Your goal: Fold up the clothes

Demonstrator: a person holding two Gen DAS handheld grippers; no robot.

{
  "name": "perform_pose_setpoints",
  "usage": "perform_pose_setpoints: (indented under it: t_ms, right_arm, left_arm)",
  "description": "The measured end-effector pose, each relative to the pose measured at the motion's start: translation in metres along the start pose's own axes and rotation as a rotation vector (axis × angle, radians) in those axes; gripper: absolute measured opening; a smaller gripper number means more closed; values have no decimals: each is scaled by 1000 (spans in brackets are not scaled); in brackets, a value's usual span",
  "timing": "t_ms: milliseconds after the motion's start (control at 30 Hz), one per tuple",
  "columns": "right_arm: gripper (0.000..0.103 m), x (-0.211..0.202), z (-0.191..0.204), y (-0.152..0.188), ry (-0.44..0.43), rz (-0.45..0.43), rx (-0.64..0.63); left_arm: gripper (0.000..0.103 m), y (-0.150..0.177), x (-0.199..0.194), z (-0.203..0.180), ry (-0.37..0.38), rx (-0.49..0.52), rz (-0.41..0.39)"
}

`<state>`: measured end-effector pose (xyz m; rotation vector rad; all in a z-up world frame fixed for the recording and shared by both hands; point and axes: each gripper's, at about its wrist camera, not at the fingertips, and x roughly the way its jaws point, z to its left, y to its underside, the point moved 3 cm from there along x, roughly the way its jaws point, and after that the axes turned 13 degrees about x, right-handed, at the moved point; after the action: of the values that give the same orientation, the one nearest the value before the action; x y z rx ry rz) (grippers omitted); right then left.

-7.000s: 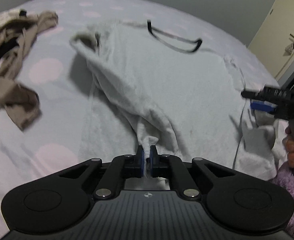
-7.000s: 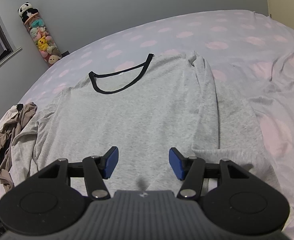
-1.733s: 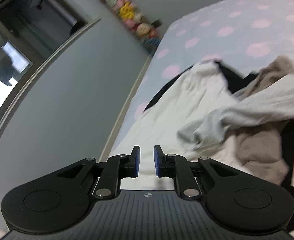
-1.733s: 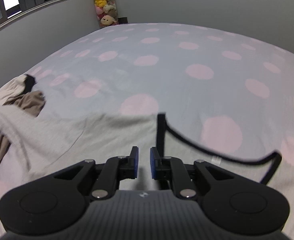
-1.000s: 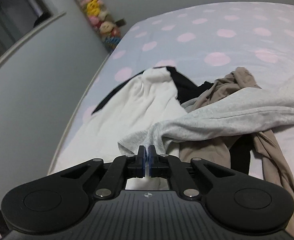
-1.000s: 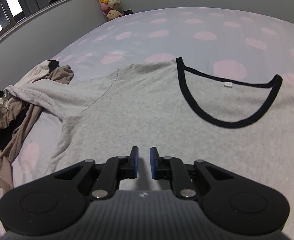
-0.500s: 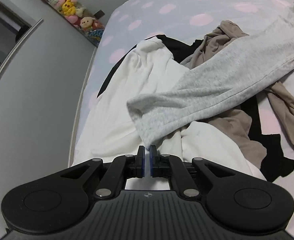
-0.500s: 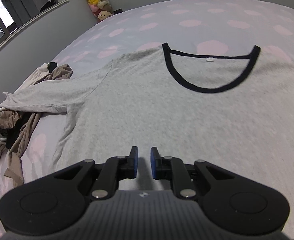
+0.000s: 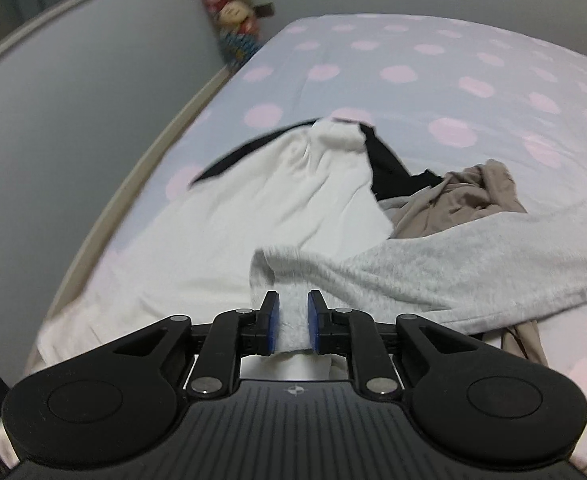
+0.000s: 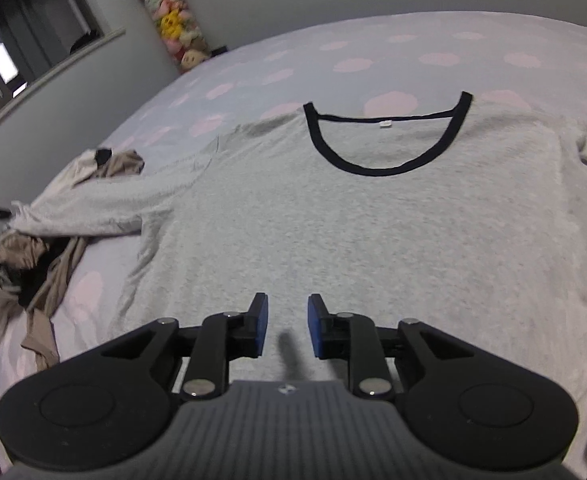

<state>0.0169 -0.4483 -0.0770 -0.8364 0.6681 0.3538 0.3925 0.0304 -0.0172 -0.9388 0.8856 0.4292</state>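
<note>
Sleeve cuff first, in the left wrist view: the left gripper point(image 9: 293, 322) has its blue pads set narrowly apart with the end of the grey sleeve point(image 9: 433, 272) lying between them. The gap looks a little wider than the cloth, so I cannot tell whether the pads actually pinch it or merely flank it. That sleeve stretches away to the right, draped over a heap of other laundry: a white garment point(image 9: 261, 208), a beige garment point(image 9: 461, 196) and something black point(image 9: 389, 164), all on the spotted bedsheet point(image 9: 413, 76).

From the right wrist view, the grey shirt point(image 10: 373, 232) lies face up and mostly flat on the bed, its black-trimmed collar point(image 10: 385, 168) toward the far side. The right gripper point(image 10: 287, 330) hovers low over the shirt's lower body, pads parted narrowly and holding nothing. The left sleeve runs out to the heap at the left edge.

Such knit is light, limp and stretchy; it will sag and drag rather than keep shape. Good holds are probably the doubled edges: cuff, hem or shoulder seam, where the fabric is thicker and less likely to slip through the pads.
</note>
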Motion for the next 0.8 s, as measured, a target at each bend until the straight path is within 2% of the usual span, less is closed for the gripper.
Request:
perform_pose_setpoints:
  t_ms: [33, 100, 133, 333, 467, 533, 567, 633, 800]
  right_arm:
    - [26, -2, 0, 3, -2, -7, 5]
    - [26, -6, -2, 10, -3, -13, 18]
    - [26, -7, -4, 13, -5, -10, 35]
    - [27, -8, -14, 20, -7, -9, 107]
    - [27, -12, -13, 20, -17, -18, 106]
    - [29, -13, -10, 21, -22, -20, 95]
    - [30, -14, -9, 22, -25, -21, 90]
    - [31, -14, -8, 23, -29, -21, 86]
    - [31, -13, -7, 29, -34, -12, 79]
  left_arm:
    - [14, 2, 3, 1, 10, -29, -1]
    - [2, 7, 3, 2, 35, -70, -18]
    - [0, 8, 0, 1, 31, -59, -24]
    - [0, 16, -18, 4, 27, -12, -9]
    - [0, 18, -21, 16, 27, -103, -31]
    - [4, 14, -19, 22, 12, -165, -45]
    - [10, 13, -17, 23, 10, -176, -42]
    - [15, 9, -10, 22, 1, -181, -33]
    - [18, 10, 2, 16, -10, -186, -19]
